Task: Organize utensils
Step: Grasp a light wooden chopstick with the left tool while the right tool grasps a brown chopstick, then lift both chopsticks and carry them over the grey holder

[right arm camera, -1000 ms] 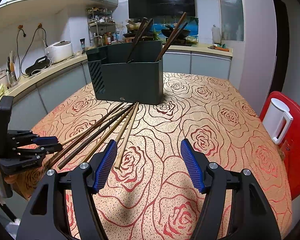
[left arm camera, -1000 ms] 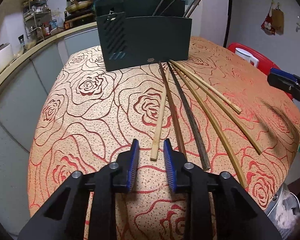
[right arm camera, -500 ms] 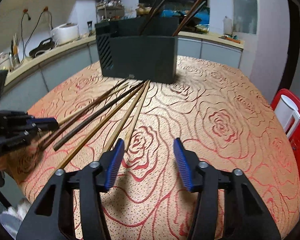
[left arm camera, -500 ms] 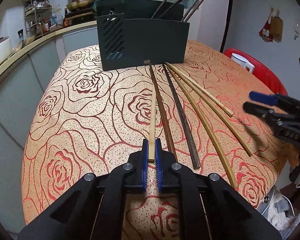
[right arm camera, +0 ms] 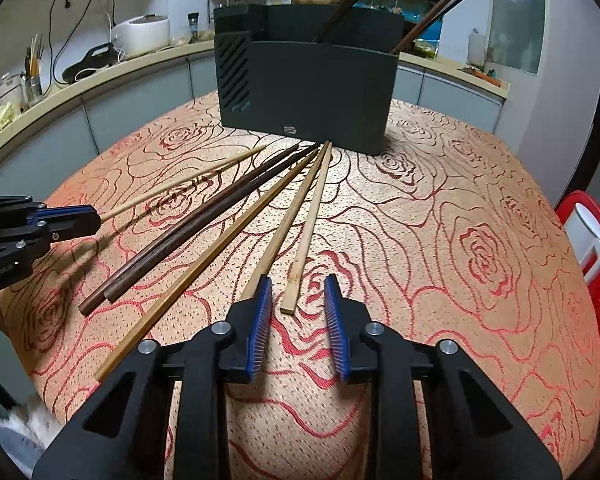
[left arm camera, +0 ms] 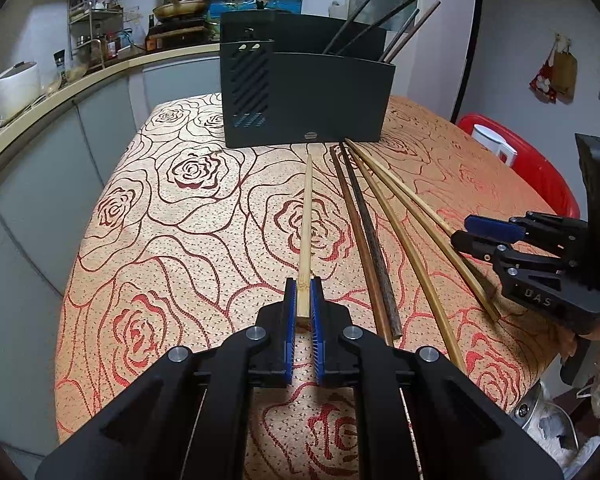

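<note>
Bare worktop [right arm camera: 440, 240] spreads right of the chopsticks, toward its rim. The left gripper [left arm camera: 304, 312] fingers clamp a pale chopstick [left arm camera: 306, 216]. The right gripper [right arm camera: 298, 312] fingers, narrow and closing, flank a light chopstick [right arm camera: 304, 232] without touching it.

We count six chopsticks fanned flat on the table, tips converging near the dark holder [left arm camera: 306, 98] at the far edge. Leftmost, a pale bamboo chopstick [left arm camera: 306, 220] — its near end pinched in the left gripper [left arm camera: 303, 300]. Beside it two dark wooden chopsticks [right arm camera: 188, 232] lie touching. Then three tan ones; the rightmost [right arm camera: 306, 232] lies between closing pads, untouched. More dark chopsticks [left arm camera: 376, 24] stand tilted in the holder.
</note>
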Motion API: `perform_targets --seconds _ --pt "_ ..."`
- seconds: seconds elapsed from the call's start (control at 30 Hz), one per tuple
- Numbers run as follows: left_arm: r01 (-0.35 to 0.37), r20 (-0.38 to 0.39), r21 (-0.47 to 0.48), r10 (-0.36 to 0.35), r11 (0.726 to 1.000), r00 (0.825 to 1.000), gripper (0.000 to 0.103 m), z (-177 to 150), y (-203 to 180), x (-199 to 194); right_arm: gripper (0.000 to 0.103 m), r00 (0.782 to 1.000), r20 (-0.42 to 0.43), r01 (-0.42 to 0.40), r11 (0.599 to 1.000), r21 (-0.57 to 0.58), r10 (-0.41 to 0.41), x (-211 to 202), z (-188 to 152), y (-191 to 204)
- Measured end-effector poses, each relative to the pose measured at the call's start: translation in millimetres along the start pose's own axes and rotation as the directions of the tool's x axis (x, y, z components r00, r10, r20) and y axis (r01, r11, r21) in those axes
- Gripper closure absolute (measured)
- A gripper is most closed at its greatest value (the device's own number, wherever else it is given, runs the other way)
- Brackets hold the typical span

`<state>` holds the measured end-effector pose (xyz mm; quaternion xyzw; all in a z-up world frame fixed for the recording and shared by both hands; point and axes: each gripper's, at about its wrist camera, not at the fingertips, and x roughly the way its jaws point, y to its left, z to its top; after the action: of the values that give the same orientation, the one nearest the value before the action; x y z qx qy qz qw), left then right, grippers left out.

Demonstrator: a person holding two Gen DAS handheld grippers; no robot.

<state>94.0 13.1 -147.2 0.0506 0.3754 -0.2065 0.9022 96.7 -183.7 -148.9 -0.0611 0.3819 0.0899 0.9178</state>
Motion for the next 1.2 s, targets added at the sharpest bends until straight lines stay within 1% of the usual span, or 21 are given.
perform_targets --seconds 0.07,0.13,0.33,0.53,0.67,0.73,0.9,1.03,1.2 --pt "-0.001 -0.001 -0.004 0.001 1.000 1.000 0.096 0.1 1.1 -0.1 0.080 1.000 -0.016 -0.003 1.000 0.003 0.003 4.0 2.1 1.2" --pt "-0.004 -0.002 -0.008 0.004 1.000 1.000 0.096 0.0 2.7 0.1 0.082 1.000 -0.019 -0.007 1.000 0.009 0.007 5.8 3.6 1.3" --pt "-0.014 -0.001 -0.020 0.014 1.000 1.000 0.096 0.6 6.1 -0.6 0.092 1.000 -0.018 -0.022 1.000 0.021 0.022 7.9 4.8 0.3" --pt "-0.026 0.010 -0.020 0.026 0.999 1.000 0.096 1.9 5.2 -4.1 0.095 0.998 -0.017 -0.052 0.995 0.090 0.054 5.7 3.3 -11.3" --pt "-0.032 0.032 -0.011 0.033 0.999 0.999 0.096 4.8 4.8 -11.3 0.095 0.998 -0.015 -0.051 0.993 0.108 0.053 -0.9 1.1 -19.0" --pt "-0.035 0.054 -0.006 0.035 0.999 0.998 0.096 7.5 4.1 -18.3 0.095 0.999 0.001 -0.047 0.993 0.111 0.047 -9.2 1.5 -22.3" --pt "-0.042 0.112 -0.015 0.043 0.999 0.993 0.096 15.7 5.1 -36.9 0.095 0.997 0.072 -0.040 0.992 0.119 0.032 -39.2 9.3 -31.2" --pt "-0.045 0.156 -0.015 0.047 0.999 0.987 0.096 23.2 6.3 -53.0 0.095 0.990 0.140 -0.038 0.991 0.128 0.020 -65.1 18.8 -39.9" --pt "-0.059 0.209 0.000 0.058 0.998 0.976 0.096 33.8 5.8 -71.0 0.095 0.975 0.222 -0.047 0.990 0.135 0.016 -96.3 31.0 -47.5"
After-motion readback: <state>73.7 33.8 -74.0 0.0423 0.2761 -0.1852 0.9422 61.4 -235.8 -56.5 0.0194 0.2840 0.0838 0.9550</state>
